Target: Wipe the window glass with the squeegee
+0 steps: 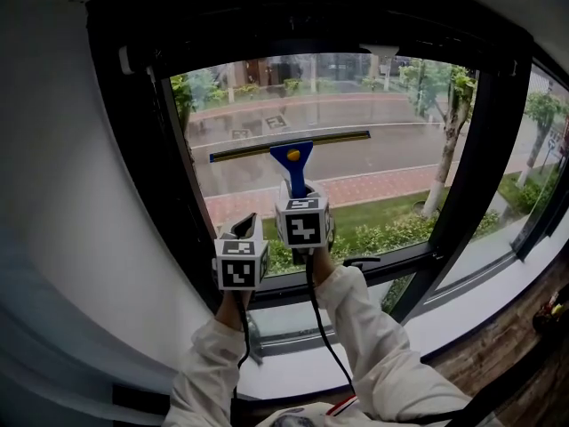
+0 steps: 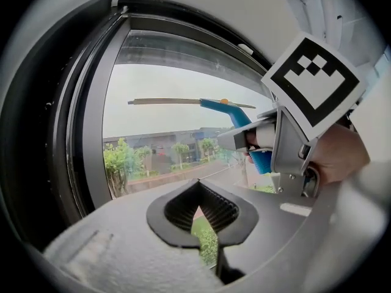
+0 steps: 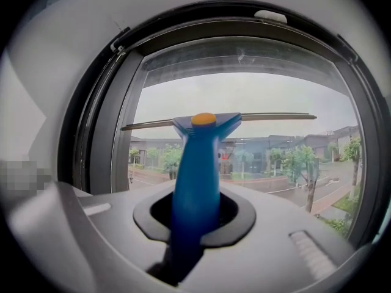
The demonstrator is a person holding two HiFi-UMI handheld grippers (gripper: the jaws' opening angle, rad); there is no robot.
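Note:
A blue-handled squeegee (image 1: 292, 163) with a yellow dot has its long blade (image 1: 289, 146) flat against the window glass (image 1: 373, 140), roughly level across the pane's middle. My right gripper (image 1: 299, 198) is shut on the squeegee's handle (image 3: 197, 182), which rises straight out between its jaws. My left gripper (image 1: 244, 231) hangs lower and to the left, close to the window's black frame (image 1: 178, 194); its jaws meet at the tips with nothing between them (image 2: 198, 215). In the left gripper view the squeegee (image 2: 229, 112) and the right gripper (image 2: 278, 142) show at the right.
The black window frame rings the pane, with a slanted mullion (image 1: 462, 185) at the right and a handle (image 1: 360, 262) on the lower rail. A white sill (image 1: 293, 363) runs below. A grey wall (image 1: 62, 194) stands to the left. A black cable (image 1: 324, 336) hangs from the right gripper.

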